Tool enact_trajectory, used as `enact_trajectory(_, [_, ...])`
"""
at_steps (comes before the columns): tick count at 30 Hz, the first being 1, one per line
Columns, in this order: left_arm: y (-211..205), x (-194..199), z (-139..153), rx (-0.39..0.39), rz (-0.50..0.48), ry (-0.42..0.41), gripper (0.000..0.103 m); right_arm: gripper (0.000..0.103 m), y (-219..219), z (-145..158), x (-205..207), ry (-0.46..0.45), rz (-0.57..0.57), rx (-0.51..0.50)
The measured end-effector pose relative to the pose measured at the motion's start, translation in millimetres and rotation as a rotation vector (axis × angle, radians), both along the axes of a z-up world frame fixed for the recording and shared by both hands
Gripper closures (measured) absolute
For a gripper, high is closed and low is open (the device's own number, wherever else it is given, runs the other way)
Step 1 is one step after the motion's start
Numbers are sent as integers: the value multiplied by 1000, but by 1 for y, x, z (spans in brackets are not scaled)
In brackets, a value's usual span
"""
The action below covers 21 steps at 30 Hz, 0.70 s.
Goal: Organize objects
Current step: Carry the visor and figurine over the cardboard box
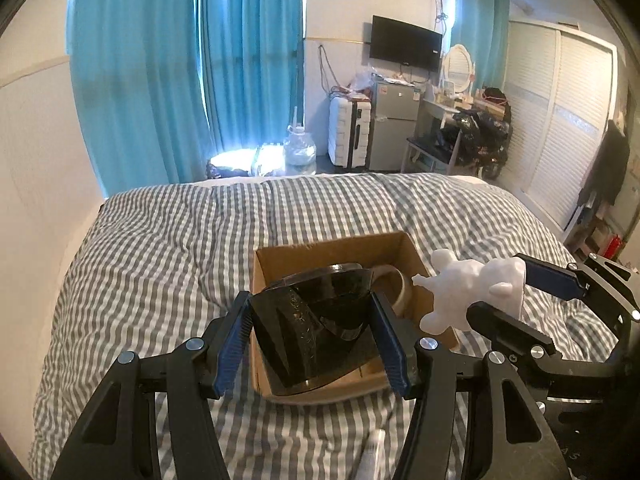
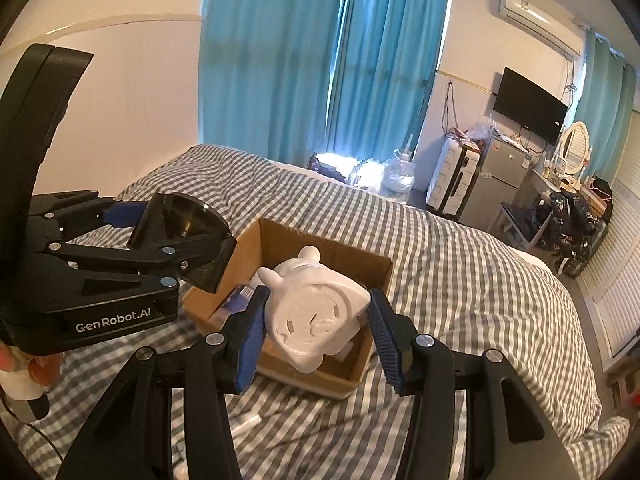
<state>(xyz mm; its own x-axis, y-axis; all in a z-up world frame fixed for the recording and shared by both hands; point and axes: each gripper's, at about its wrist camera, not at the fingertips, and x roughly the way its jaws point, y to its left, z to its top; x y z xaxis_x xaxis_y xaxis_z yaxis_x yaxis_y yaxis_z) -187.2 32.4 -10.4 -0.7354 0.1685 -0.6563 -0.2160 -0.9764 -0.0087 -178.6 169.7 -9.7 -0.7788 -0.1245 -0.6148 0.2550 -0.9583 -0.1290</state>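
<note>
An open cardboard box [image 1: 280, 256] [image 2: 352, 260] sits on the checked bed. My left gripper [image 1: 312, 340] [image 2: 172, 236] is shut on a dark smoked-plastic funnel-shaped piece [image 1: 316, 328] [image 2: 184, 232] and holds it over the box's near left edge. My right gripper [image 2: 316, 320] [image 1: 504, 292] is shut on a white rabbit-like figurine [image 2: 312, 316] [image 1: 460, 292], base toward the camera, held above the box's right side. A roll of tape [image 1: 396, 284] and small items lie inside the box, partly hidden.
The grey-and-white checked duvet [image 1: 168, 248] covers the bed all around the box. A white tube-like object [image 1: 372, 452] lies on the bed below my grippers. Blue curtains, a suitcase, a small fridge and a cluttered desk stand beyond the bed's far end.
</note>
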Motion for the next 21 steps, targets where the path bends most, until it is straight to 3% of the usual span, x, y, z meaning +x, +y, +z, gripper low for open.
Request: enact_trajectory(21, [9, -89, -55, -12, -1, -16, 43, 54, 15, -49, -104, -71, -35, -12])
